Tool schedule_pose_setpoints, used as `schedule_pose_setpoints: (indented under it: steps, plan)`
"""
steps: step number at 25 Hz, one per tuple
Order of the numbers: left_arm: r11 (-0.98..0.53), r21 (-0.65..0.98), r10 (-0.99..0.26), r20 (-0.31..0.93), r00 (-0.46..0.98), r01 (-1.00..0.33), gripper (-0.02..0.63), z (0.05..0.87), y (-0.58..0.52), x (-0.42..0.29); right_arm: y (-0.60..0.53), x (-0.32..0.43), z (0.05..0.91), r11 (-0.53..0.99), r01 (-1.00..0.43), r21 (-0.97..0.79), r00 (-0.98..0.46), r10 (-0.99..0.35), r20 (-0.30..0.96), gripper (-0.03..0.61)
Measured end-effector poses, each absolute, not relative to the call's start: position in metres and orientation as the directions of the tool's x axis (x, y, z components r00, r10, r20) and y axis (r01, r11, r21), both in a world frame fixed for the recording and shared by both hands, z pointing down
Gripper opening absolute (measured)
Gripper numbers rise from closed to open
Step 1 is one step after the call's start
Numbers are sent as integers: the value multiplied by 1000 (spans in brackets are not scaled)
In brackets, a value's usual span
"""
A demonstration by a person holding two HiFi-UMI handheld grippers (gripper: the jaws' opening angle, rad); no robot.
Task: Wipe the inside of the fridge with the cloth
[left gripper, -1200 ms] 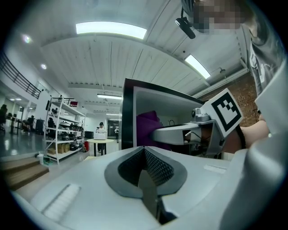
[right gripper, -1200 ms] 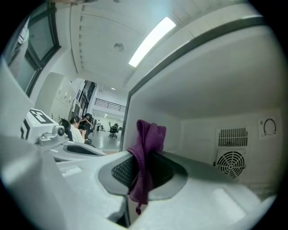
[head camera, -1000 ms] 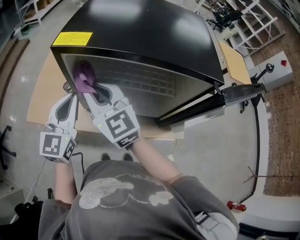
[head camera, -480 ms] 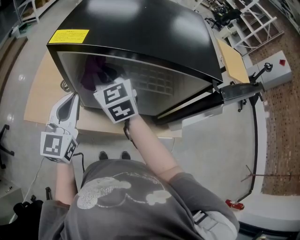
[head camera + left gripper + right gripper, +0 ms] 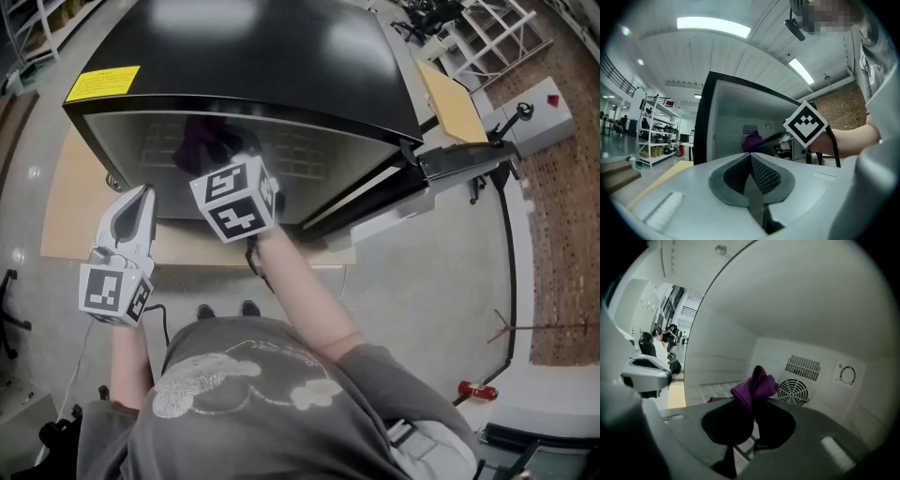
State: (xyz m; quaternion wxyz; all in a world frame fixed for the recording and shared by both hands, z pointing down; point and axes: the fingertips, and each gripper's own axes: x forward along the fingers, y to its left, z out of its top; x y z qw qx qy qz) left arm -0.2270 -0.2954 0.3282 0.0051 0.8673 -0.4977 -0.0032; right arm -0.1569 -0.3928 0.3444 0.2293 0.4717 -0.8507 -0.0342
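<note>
While the right gripper [image 5: 217, 161] reaches into the open fridge [image 5: 253, 56], its fingers [image 5: 726, 425] are clenched on the purple cloth [image 5: 757, 383], which bunches up in a peak just above their tips. That cloth sits inside the fridge cavity, held up off the ribbed fridge floor [image 5: 717, 389] and in front of the white back wall. Behind it on that wall: a round fan grille [image 5: 793, 393], a slotted vent [image 5: 802, 365] above the grille, and a dial [image 5: 847, 375] off to the right. From the head view the cloth shows as a dark purple patch just under the fridge's top edge, with the right gripper's marker cube [image 5: 234, 199] at the opening.

Over on the other side, the left gripper [image 5: 141, 195] hangs outside, low and to the left of the opening, over the wooden desk [image 5: 70, 206] that carries the fridge. Its fingers [image 5: 761, 177] are pressed together with nothing between them. Its camera looks into the fridge and catches the cloth and the right gripper's cube there. The fridge door [image 5: 459, 161] stands swung open on the right.
</note>
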Motion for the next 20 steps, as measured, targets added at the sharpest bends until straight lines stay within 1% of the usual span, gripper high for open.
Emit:
schedule_pose_setpoints:
  steps: [9, 16, 20]
  plan:
    - [-577, 7, -817, -7, 577, -817, 18, 325, -298, -193, -394, -81, 347, 420, -860, 290, -305, -878, 368, 41]
    - [-647, 9, -762, -8, 647, -762, 18, 327, -300, -164, -382, -19, 350, 240, -923, 301, -130, -931, 342, 41]
    - [-681, 13, -733, -8, 681, -732, 17, 327, -301, -148, -372, -8, 350, 174, -943, 282, -78, -944, 321, 41]
